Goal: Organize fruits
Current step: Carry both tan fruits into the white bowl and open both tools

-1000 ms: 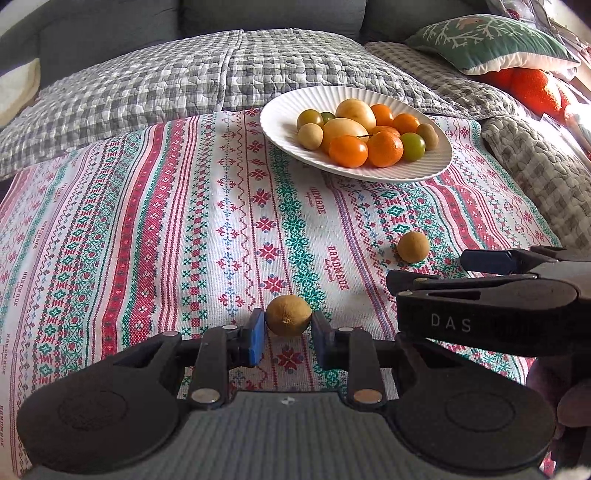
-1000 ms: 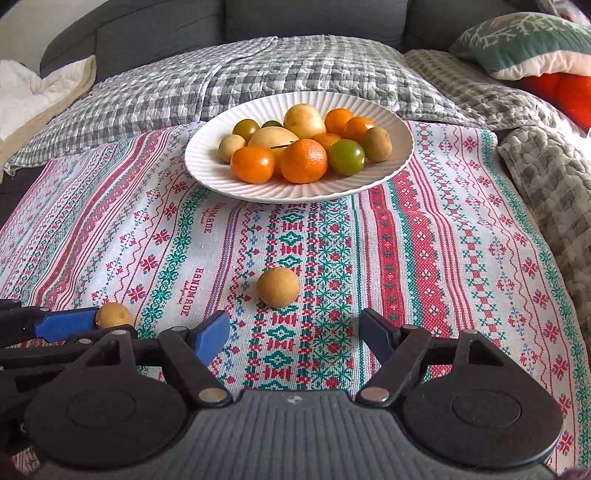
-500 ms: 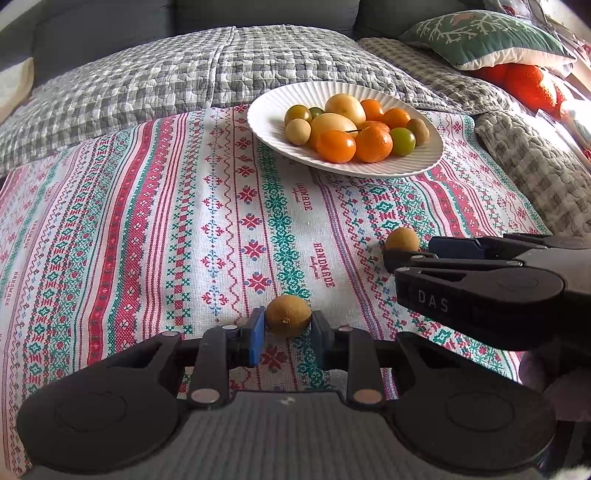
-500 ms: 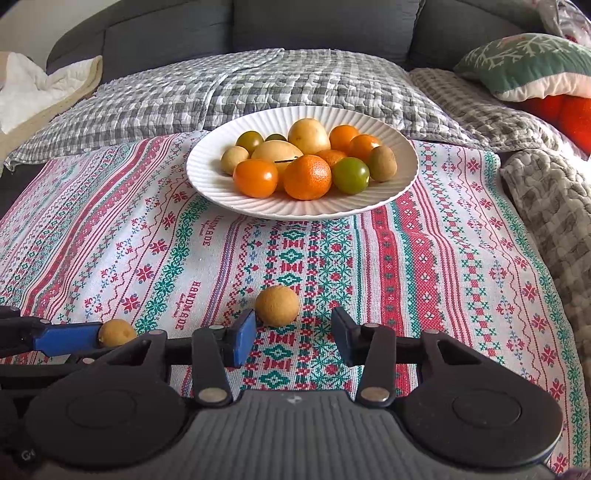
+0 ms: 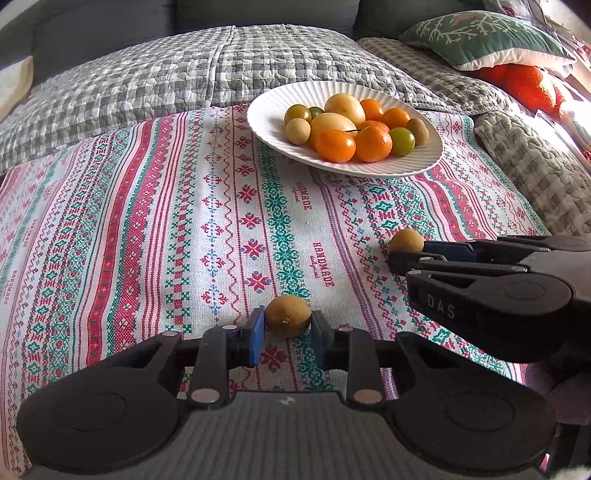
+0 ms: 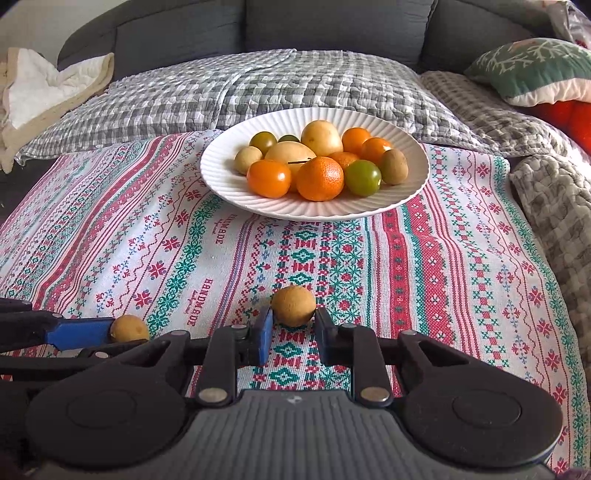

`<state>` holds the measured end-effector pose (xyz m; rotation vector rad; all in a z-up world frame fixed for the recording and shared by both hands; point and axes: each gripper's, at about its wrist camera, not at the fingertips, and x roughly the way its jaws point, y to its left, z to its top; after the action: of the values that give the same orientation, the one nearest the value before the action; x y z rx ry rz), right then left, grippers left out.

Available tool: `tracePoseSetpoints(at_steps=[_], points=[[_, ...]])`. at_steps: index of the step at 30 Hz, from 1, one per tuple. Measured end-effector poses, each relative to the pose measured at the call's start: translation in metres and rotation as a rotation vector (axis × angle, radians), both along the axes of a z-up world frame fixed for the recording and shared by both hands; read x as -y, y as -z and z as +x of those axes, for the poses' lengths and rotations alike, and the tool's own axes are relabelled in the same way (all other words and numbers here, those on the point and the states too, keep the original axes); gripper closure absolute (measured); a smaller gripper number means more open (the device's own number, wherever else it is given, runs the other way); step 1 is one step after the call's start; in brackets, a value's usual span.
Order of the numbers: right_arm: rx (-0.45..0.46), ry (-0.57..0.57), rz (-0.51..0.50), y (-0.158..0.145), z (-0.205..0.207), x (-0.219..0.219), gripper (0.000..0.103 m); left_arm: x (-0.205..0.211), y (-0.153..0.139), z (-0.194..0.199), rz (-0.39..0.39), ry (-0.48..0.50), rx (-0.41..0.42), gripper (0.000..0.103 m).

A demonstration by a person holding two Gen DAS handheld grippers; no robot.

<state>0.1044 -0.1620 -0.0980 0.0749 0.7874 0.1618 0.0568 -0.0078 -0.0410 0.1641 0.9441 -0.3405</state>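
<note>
The word "HANDMADE" is stitched into the red, green and white embroidered cloth (image 6: 461,266) in several places: one at about 11 o'clock from my right gripper (image 6: 293,325), one nearer the white ribbed plate (image 6: 221,177), more along the left hem in my left view. White letters "DAS" show on the black side of my right gripper where it enters the left view at 3 o'clock.

My left gripper (image 5: 288,326) is pinched on a small brownish-yellow round fruit (image 5: 288,315), blue pad touching its left side and dark pad its right. My right gripper's fingers are pressed against a small tan round fruit (image 6: 294,305), one pad on each side. Both fruits are low over the cloth; I cannot tell whether either touches it.

The plate sits at 12 o'clock from both grippers, well apart, heaped with orange, green, yellow and tan fruits. Between the grippers and the plate's near rim the cloth lies flat and bare. At 9 o'clock the cloth runs wide and unoccupied to its edge. At 3 o'clock it ends against a rumpled grey checked quilt (image 6: 554,206); behind the plate the quilt rises to a dark grey sofa back (image 6: 332,33). A green cushion with a white branch pattern (image 5: 487,37) lies at 1 o'clock.
</note>
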Motion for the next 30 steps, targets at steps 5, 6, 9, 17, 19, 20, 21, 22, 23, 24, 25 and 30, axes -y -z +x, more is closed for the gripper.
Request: tracePoseSetpoints(at_steps=[5,6,9,17,19,20,21,22,23,24,25,30], points=[[-0.002,0.001,0.008,-0.003,-0.005,0.008,0.082,0.0,-0.002,-0.002,-0.018,0.011,0.01,0.082],[-0.001,0.002,0.012,-0.004,-0.006,0.011,0.081,0.0,-0.003,-0.002,-0.021,0.014,0.012,0.082],[0.008,0.014,0.023,-0.009,-0.01,0.019,0.081,0.0,-0.006,-0.003,-0.035,0.014,0.017,0.082],[0.03,0.04,0.087,-0.02,-0.018,0.041,0.081,0.008,-0.01,-0.007,-0.064,0.077,0.044,0.082],[0.037,0.04,0.089,-0.022,-0.021,0.045,0.081,0.009,-0.012,-0.007,-0.072,0.093,0.051,0.082],[0.04,0.038,0.09,-0.024,-0.022,0.048,0.081,0.009,-0.012,-0.006,-0.074,0.095,0.055,0.082],[0.043,0.038,0.09,-0.025,-0.023,0.049,0.081,0.009,-0.013,-0.005,-0.078,0.096,0.057,0.082],[0.045,0.037,0.092,-0.025,-0.024,0.052,0.081,0.009,-0.014,-0.003,-0.085,0.096,0.057,0.082],[0.046,0.037,0.096,-0.026,-0.024,0.055,0.081,0.008,-0.016,-0.001,-0.094,0.095,0.056,0.082],[0.047,0.037,0.102,-0.027,-0.024,0.057,0.081,0.007,-0.017,0.001,-0.107,0.093,0.056,0.082],[0.05,0.037,0.107,-0.028,-0.023,0.06,0.081,0.007,-0.018,0.003,-0.116,0.092,0.057,0.082],[0.068,0.067,0.158,-0.034,-0.01,0.073,0.081,0.007,-0.027,0.018,-0.141,0.095,0.092,0.082]])
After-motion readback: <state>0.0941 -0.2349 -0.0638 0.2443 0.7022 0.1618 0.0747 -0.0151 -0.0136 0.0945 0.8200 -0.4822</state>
